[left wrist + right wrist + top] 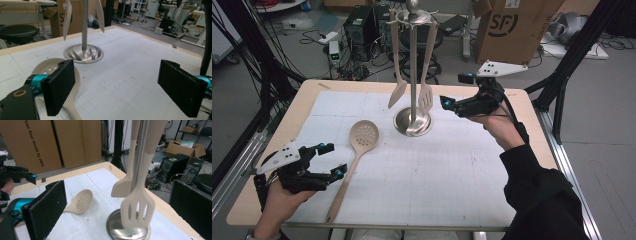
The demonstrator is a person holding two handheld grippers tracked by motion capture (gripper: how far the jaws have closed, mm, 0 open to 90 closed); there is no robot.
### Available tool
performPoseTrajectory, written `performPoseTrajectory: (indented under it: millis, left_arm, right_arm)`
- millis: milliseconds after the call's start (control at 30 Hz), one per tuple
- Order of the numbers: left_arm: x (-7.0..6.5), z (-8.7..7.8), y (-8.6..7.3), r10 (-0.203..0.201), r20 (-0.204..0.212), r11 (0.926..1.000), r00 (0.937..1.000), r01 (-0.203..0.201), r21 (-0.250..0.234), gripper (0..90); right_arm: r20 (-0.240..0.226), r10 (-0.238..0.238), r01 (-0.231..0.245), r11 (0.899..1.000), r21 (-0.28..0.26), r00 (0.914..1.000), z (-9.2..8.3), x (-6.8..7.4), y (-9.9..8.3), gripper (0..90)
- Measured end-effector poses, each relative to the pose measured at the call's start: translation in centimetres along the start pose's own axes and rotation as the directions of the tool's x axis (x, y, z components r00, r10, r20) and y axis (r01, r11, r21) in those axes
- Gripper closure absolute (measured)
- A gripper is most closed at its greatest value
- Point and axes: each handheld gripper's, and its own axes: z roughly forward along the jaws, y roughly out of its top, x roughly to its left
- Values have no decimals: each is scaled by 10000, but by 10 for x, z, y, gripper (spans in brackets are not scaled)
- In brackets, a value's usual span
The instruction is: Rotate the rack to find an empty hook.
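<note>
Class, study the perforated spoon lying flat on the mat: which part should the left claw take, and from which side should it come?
Grip the perforated spoon at mid-handle, coming down from above with the jaws straddling it crosswise. The handle is slim, straight and lies flat on the mat, while the round bowl looks too broad to span well. The left claw, open, sits just left of the handle, so little travel seems needed.

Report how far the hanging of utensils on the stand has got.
Done: a beige slotted turner and a beige spatula already hang from the steel utensil stand. In hand: nothing; the left gripper and right gripper are both open. Left: the beige perforated spoon lies on the table, unhung.
</note>
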Motion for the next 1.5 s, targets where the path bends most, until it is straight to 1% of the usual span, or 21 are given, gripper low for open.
performPoseTrajectory:
  millis: [33, 67, 100, 133, 267, 400, 467, 533, 600, 667, 700, 767, 800, 867, 967, 1000, 1100, 1200, 1233, 1300, 1500]
  left_arm:
    - [0, 0, 0, -1, 8, 10000, 10000, 1, -2, 151]
    - [0, 0, 0, -25, 20, 10000, 10000, 25, -21, 151]
    - [0, 0, 0, -49, -8, 10000, 10000, 49, -29, 151]
    - [0, 0, 0, -37, -19, 10000, 10000, 36, -24, 151]
    - [1, -1, 0, -98, -46, 9999, 9999, 98, -61, 151]
    - [2, -1, 0, -100, -37, 9999, 9999, 100, -50, 151]
    - [2, -1, 0, -103, -37, 9999, 9999, 103, -64, 151]
    - [3, -2, -1, -141, -80, 9999, 9999, 140, -92, 151]
    - [4, -3, -1, -184, -69, 9998, 9998, 183, -106, 151]
    - [5, -4, -1, -252, -58, 9996, 9997, 251, -157, 151]
    - [5, -4, -1, -248, -85, 9995, 9997, 246, -177, 151]
    - [6, -5, -1, -270, -64, 9995, 9996, 269, -193, 151]
    - [7, -5, -1, -237, -83, 9996, 9997, 235, -175, 151]
    - [7, -6, -2, -317, -109, 9993, 9994, 314, -216, 151]
    - [7, -6, -2, -321, 43, 9991, 9995, 323, -280, 150]
    - [7, -6, -2, -291, 47, 9992, 9996, 292, -273, 150]
    - [7, -5, -3, -297, 65, 9993, 9995, 298, -208, 150]
    - [9, -7, -4, -348, -28, 9991, 9994, 347, -234, 150]
    - [9, -8, -4, -369, -47, 9990, 9993, 367, -265, 150]
    - [10, -8, -5, -417, -93, 9988, 9991, 414, -266, 150]
    - [9, -7, -6, -419, -56, 9989, 9991, 418, -203, 150]
  right_arm:
    - [94, -40, 40, 10000, 28, 9999, -1, -1, 1, 49]
    - [76, -82, 82, 10000, 8, 9999, -2, -2, 3, 100]
    - [125, -141, 142, 9999, -76, 9998, -3, -4, 5, 168]
    - [228, -105, 108, 9998, -136, 9997, -5, -6, 6, 213]
    - [356, 50, -42, 9997, -228, 9994, -10, -14, 14, 424]
    - [277, -36, 42, 9998, -189, 9996, -11, -19, 25, 591]
    - [117, -117, 120, 9997, -220, 9999, -11, -21, 31, 670]
    - [-126, -111, 109, 9997, -199, 9999, -9, -22, 36, 726]
    - [-322, -142, 140, 9999, -69, 9994, -7, -23, 40, 791]
    - [-639, -122, 132, 9998, 145, 9979, -5, -26, 44, 867]
    - [-629, -219, 234, 9995, 223, 9978, -4, -26, 45, 894]
    - [-663, -209, 230, 9992, 316, 9976, -3, -29, 48, 897]
    - [-609, -298, 319, 9989, 334, 9977, -3, -30, 50, 898]
    - [-600, -389, 407, 9988, 288, 9974, -3, -32, 53, 899]
    - [-464, -498, 511, 9983, 270, 9977, -3, -34, 57, 899]
    - [-371, -481, 487, 9987, 147, 9982, -3, -36, 60, 899]
    - [-205, -467, 467, 9989, 25, 9987, -3, -40, 65, 900]
    - [-128, -478, 476, 9988, -108, 9988, -1, -44, 71, 900]
    - [-159, -416, 415, 9991, -94, 9990, 0, -45, 73, 900]
    - [-31, -462, 461, 9989, -95, 9989, 1, -47, 77, 900]
    - [-33, -285, 284, 9990, -345, 9996, 6, -52, 87, 900]
